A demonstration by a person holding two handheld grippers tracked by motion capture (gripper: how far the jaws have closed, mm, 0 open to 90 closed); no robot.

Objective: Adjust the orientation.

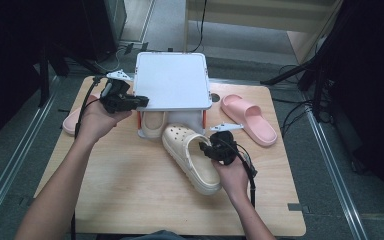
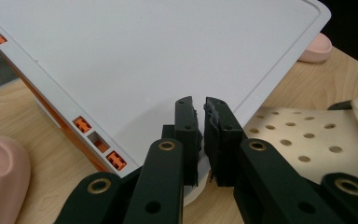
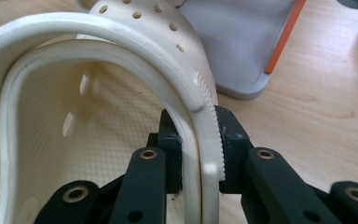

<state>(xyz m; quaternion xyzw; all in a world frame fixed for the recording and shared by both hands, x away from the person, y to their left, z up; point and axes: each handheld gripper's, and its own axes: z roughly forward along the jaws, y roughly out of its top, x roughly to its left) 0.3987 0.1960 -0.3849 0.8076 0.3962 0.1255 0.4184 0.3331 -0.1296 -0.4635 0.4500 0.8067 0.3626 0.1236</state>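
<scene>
The cream clog (image 1: 192, 157) lies on the bench (image 1: 130, 200), its toe at the foot of the grey shoe rack (image 1: 171, 80). The right gripper (image 3: 199, 140) is clamped on the clog's side wall. The left gripper (image 2: 200, 126), jaws nearly together, pinches the rack's top shelf edge. A second cream clog (image 1: 152, 122) sits under the shelf, with pink slides (image 1: 249, 119) to either side.

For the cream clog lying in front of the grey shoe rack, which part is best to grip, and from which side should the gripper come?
Probably the side wall of the cream clog, near its heel opening, coming from the person's side. That rim is thin and upright, so one jaw fits inside the shoe and one outside. The right gripper is pinching it exactly so. The perforated toe cap is broad and rounded, a worse grip.
</scene>
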